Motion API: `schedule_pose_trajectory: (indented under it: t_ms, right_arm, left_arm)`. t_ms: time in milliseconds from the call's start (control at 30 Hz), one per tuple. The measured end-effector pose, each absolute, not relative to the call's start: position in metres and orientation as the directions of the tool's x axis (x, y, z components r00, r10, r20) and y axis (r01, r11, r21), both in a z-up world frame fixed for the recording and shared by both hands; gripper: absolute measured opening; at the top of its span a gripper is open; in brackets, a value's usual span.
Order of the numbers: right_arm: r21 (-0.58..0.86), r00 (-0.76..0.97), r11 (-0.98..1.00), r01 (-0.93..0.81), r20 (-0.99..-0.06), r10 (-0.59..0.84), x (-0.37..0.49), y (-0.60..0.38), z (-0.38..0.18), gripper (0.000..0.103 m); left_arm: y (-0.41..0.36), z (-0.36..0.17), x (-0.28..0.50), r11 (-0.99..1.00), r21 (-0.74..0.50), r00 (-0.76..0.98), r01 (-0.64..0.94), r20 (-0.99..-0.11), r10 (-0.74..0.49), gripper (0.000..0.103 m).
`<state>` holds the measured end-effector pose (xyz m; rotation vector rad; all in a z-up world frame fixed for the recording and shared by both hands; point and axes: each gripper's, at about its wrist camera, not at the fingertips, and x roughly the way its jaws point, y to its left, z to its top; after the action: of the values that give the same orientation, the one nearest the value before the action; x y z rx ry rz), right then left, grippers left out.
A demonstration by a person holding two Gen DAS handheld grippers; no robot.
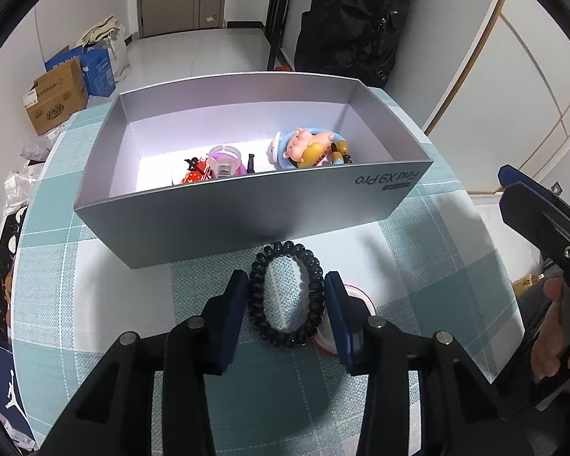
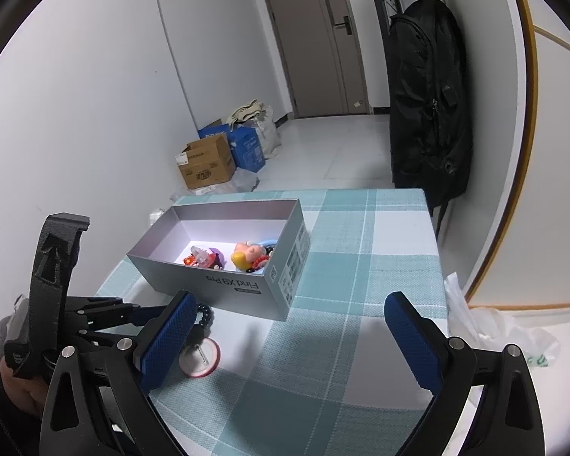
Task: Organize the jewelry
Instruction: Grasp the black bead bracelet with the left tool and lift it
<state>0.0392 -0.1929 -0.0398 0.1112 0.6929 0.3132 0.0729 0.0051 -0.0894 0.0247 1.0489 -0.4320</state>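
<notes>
Black bead bracelet (image 1: 285,296) pinched in left claw (image 1: 287,321); right claw (image 2: 285,342) wide open, empty.

This looks like a room in a home. A desk (image 2: 380,266) wears a blue and white checked cloth. A big black backpack (image 2: 429,102) hangs by a grey door (image 2: 311,45). Brown and blue cardboard boxes (image 2: 209,163) and a white cloth bag (image 2: 254,117) sit on the shiny white floor (image 2: 334,148).
</notes>
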Motion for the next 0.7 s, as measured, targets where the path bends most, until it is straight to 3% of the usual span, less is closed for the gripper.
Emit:
schedule_pose_trajectory:
  t_ms: [300,700]
  right_arm:
    - [0.209,0.700,0.939,-0.274,-0.626,0.344,0.038,-0.187,-0.043,0.100]
    - [0.193,0.645,0.926,-0.326,-0.671,0.367,0.032,-0.162,-0.055,0.100]
  left_arm:
    - [0.017,-0.088,0.076,0.907,-0.258,0.389,0.334,-0.839,-0.382,0.035]
    - [0.048,-0.051,0.068,0.878,-0.362,0.480,0.313,-0.737,-0.475,0.035]
